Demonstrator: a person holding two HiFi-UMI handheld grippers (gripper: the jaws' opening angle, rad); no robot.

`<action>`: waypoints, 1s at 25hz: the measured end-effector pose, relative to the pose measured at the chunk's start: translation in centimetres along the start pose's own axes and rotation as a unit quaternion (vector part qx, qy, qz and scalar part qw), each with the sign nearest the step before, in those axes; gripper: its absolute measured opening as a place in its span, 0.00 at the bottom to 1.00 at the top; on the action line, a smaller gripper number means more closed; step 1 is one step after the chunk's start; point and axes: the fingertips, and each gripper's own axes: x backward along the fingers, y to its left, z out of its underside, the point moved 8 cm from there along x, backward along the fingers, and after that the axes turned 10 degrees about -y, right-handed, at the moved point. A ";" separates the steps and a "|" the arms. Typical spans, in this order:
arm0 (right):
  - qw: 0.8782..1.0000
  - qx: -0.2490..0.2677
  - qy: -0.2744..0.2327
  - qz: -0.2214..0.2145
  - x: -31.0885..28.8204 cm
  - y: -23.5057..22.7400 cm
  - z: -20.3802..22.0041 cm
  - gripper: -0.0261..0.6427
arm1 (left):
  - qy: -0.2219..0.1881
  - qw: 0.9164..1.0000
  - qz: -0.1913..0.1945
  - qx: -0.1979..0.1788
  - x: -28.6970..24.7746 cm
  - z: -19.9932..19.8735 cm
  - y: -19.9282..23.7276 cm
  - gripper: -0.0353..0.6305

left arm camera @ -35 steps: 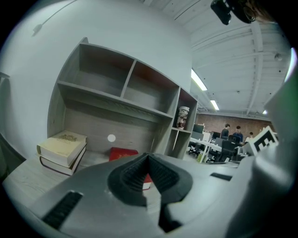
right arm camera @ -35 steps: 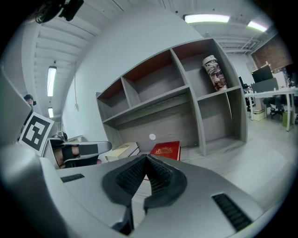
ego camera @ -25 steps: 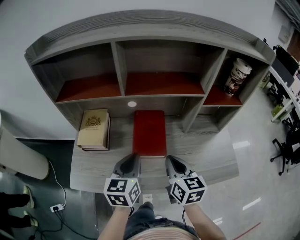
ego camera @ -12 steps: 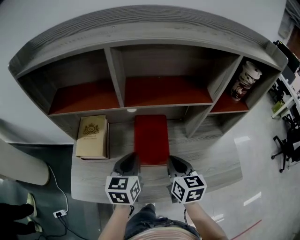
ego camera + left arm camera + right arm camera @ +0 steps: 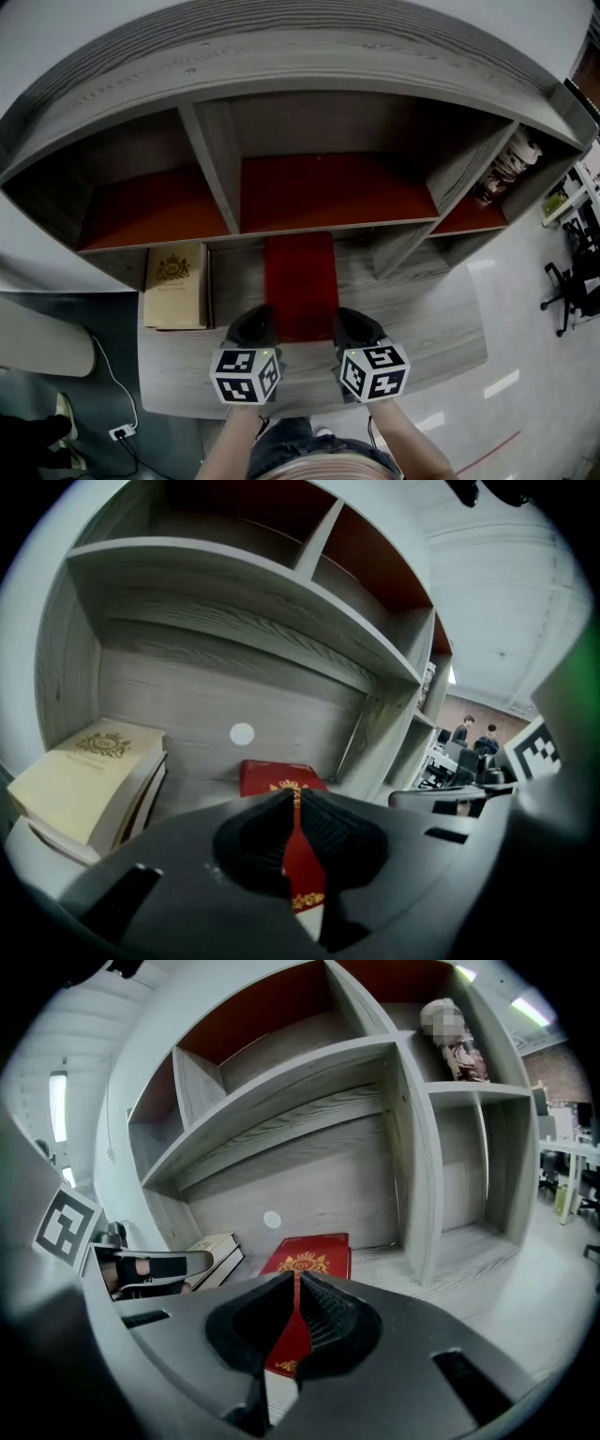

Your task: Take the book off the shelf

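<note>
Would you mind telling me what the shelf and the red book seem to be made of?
Shelf: likely wood or laminate, matt grey, with visible grain lines. Red book: smooth red cover, perhaps leatherette or cloth, with gold stamped ornament.

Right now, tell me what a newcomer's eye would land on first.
The red book lying flat on the desk below the middle compartment, with the shut left gripper and right gripper at its near corners. Then the cream book to its left and the red-floored shelf above.

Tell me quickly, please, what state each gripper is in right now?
Left gripper: jaws closed, holding nothing.
Right gripper: jaws closed, holding nothing.
</note>
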 end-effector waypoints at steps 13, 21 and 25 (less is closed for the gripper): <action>0.998 -0.022 0.062 0.022 -3.6 -1.8 1.2 0.28 | 0.055 0.998 0.000 0.021 -4.0 1.3 1.8 0.21; 0.992 -0.044 0.112 0.031 -5.5 -2.7 2.6 0.43 | 0.101 0.993 -0.005 0.065 -5.8 2.5 2.8 0.32; 0.989 -0.054 0.133 0.034 -6.3 -3.1 3.4 0.47 | 0.122 0.989 -0.008 0.079 -6.7 3.4 3.3 0.37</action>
